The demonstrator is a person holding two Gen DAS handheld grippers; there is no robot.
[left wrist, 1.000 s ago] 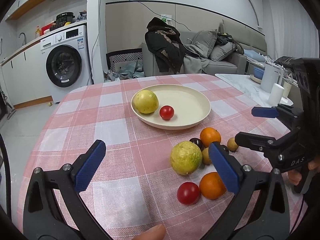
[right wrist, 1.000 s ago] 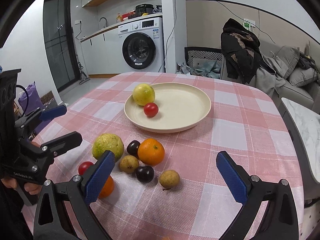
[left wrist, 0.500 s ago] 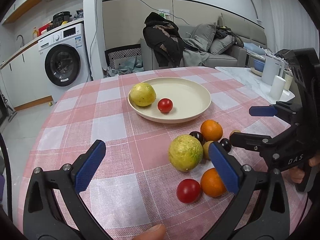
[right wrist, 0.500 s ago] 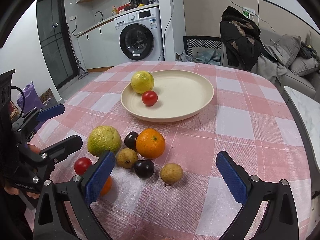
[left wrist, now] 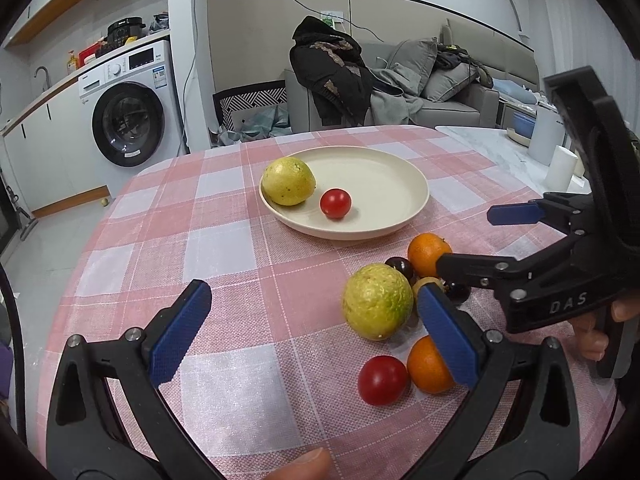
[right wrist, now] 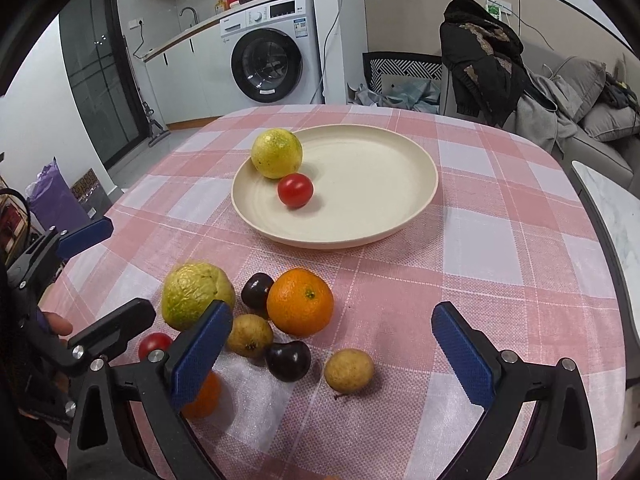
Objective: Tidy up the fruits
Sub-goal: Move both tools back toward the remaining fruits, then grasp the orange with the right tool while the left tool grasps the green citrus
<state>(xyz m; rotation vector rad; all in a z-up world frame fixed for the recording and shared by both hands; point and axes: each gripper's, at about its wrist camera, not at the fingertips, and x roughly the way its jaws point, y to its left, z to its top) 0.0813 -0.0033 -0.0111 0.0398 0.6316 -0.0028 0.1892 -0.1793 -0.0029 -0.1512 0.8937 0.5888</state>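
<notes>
A cream plate (left wrist: 396, 184) (right wrist: 384, 184) on the pink checked tablecloth holds a yellow guava (left wrist: 288, 181) (right wrist: 277, 153) and a red tomato (left wrist: 335, 203) (right wrist: 295, 189). In front of it lies a cluster: a green guava (left wrist: 377, 301) (right wrist: 197, 294), an orange (left wrist: 429, 253) (right wrist: 300, 301), a second orange (left wrist: 428, 365), a tomato (left wrist: 382, 380), dark plums (right wrist: 288, 360) and small brown fruits (right wrist: 349, 369). My left gripper (left wrist: 312, 334) is open and empty, left of the cluster. My right gripper (right wrist: 332, 344) is open and empty, low over the cluster.
The round table's edge (right wrist: 576, 184) curves off on the right, next to a white marble counter (left wrist: 520, 152) with cups. A washing machine (left wrist: 128, 116), a chair with a black jacket (right wrist: 480, 52) and a sofa stand behind the table.
Both grippers have moved forward and lower toward the fruit cluster; the fruits look larger and nearer. Both stay open. No fruit has moved.
</notes>
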